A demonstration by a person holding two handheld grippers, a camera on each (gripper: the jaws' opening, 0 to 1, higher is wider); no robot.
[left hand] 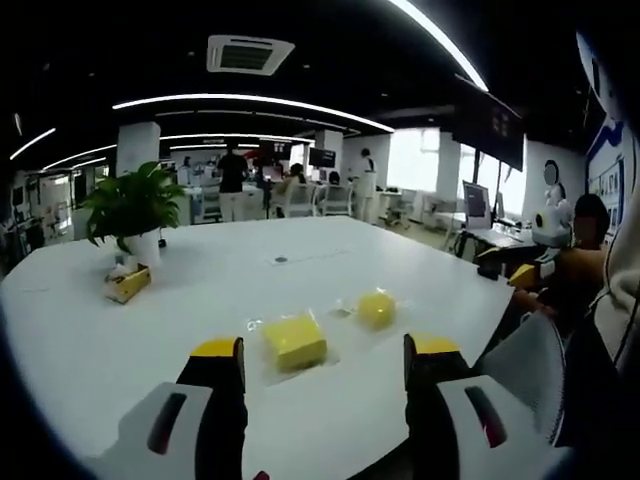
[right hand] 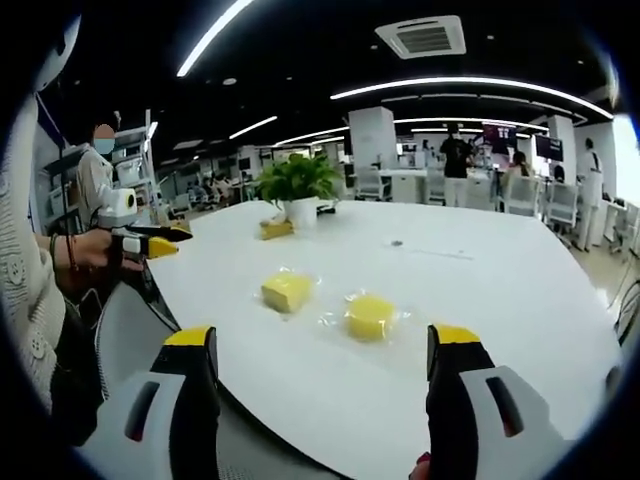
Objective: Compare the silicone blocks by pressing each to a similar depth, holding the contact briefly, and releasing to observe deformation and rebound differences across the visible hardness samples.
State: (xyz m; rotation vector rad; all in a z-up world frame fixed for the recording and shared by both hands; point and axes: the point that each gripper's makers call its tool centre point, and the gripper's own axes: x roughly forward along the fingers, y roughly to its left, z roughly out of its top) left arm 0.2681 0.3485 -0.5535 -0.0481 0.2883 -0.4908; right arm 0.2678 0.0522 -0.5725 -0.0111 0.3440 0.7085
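Two yellow silicone blocks lie in clear wrap on the white table (left hand: 200,300). The square block (left hand: 293,340) sits just beyond my left gripper (left hand: 325,350), which is open and apart from it. A rounder block (left hand: 376,308) lies to its right. In the right gripper view the square block (right hand: 287,291) is on the left and the rounder block (right hand: 369,316) on the right. Both lie ahead of my open right gripper (right hand: 322,337), which hovers at the table edge (right hand: 300,400) with nothing between its fingers. A hand holds the left gripper (right hand: 150,242) off the table's left side.
A potted plant (left hand: 135,205) and a small yellow box (left hand: 128,285) stand at the table's far left; the same plant (right hand: 297,182) shows in the right gripper view. A sleeve (right hand: 30,300) is close on the left. People and desks fill the office behind.
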